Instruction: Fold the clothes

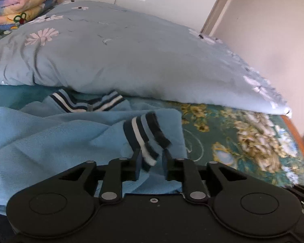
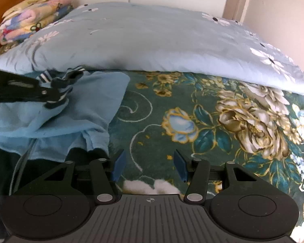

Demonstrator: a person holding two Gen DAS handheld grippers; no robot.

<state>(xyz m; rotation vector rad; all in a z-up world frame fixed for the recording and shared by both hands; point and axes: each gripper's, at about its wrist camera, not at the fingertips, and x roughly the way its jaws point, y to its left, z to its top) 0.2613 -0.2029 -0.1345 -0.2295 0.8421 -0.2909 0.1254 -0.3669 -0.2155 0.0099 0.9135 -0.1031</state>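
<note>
- Striped cuff (image 1: 147, 139) sits pinched in the left gripper (image 1: 151, 163), held over the light blue top (image 1: 50, 141).
- Right gripper (image 2: 150, 165) hangs with jaws spread, nothing in them, over bare floral bedspread (image 2: 212, 121).
- Top lies crumpled off to its left, so the left hand is way closer; sleeve runs toward the collar (image 1: 87, 103), I'd guess.
</note>
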